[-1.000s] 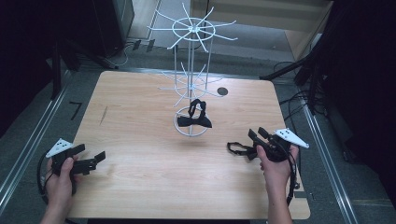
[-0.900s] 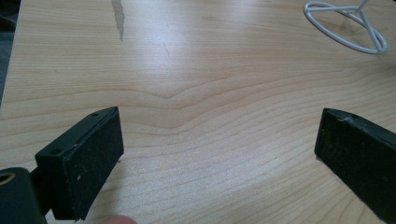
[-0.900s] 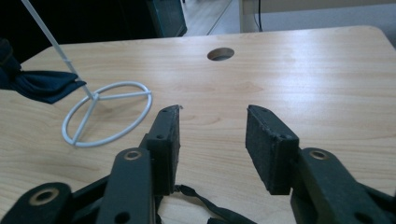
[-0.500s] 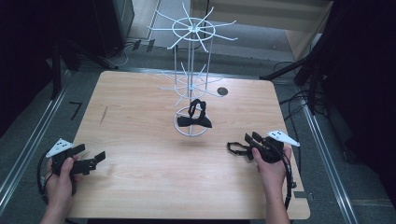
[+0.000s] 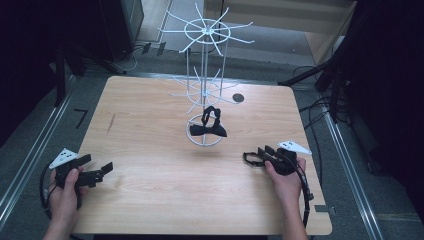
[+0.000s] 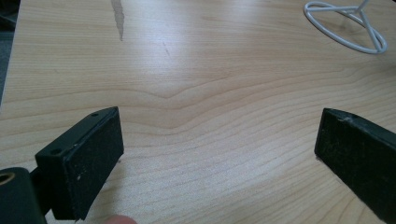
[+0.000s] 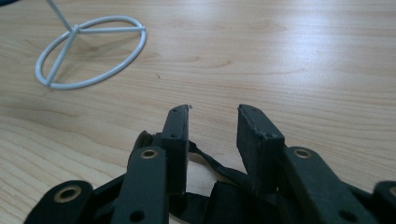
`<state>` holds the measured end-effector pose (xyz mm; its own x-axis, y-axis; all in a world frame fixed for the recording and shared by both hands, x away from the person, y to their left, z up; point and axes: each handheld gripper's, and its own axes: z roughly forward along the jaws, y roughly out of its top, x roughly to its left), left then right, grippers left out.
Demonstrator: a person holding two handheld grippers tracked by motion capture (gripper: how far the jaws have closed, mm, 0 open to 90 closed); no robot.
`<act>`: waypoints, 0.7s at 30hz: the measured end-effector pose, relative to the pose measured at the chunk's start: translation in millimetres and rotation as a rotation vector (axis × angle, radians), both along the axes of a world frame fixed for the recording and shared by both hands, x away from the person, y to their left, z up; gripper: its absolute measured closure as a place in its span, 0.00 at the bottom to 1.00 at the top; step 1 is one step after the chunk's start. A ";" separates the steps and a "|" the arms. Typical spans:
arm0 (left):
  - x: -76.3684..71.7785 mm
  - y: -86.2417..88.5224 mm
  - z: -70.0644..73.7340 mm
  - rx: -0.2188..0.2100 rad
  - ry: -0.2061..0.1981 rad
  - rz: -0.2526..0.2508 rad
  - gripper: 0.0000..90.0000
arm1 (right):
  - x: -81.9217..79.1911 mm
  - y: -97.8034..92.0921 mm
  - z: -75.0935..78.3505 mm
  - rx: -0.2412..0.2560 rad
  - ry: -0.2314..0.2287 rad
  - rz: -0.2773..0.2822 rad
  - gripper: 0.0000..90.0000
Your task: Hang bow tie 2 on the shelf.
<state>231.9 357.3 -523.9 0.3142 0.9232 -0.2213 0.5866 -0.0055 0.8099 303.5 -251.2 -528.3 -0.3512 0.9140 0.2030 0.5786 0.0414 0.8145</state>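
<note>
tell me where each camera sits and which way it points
High view: fixed above the person's side, looking forward and down on the table; both forearms, left hand-held gripper and right hand-held gripper show.
Left gripper view: rides the left hand-held gripper, looking past its wide-apart jaws across the wood; a fingertip shows at the bottom.
Right gripper view: rides the right hand-held gripper, jaws narrowly apart over a black strap.
Shared: the rack base ring appears in all three.

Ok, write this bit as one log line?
left tool: open, over table | right tool: open, black strap beneath | bow tie: on white rack
</note>
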 end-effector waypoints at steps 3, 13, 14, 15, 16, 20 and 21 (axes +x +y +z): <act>0.0 0.0 0.0 0.000 0.000 0.000 0.02 | 1.1 1.3 -2.3 -0.014 0.012 0.004 0.73; 0.0 -0.1 0.0 0.002 -0.001 -0.001 0.02 | 4.0 5.3 -9.0 -0.054 0.056 0.013 0.75; 0.0 -0.1 0.0 0.001 -0.001 -0.001 0.02 | 4.2 5.7 -9.5 -0.053 0.062 0.012 0.76; 0.0 -0.1 0.0 0.001 -0.001 -0.001 0.02 | 4.4 5.6 -9.9 -0.054 0.065 0.014 0.77; 0.0 -0.1 0.0 0.001 -0.001 -0.001 0.02 | 5.0 5.6 -10.8 -0.058 0.066 0.016 0.78; 0.0 -0.1 0.0 0.001 -0.001 -0.002 0.02 | 5.8 6.6 -12.9 -0.068 0.082 0.017 0.80; 0.0 -0.1 0.0 0.002 -0.001 -0.002 0.02 | 6.1 7.2 -13.6 -0.072 0.084 0.019 0.81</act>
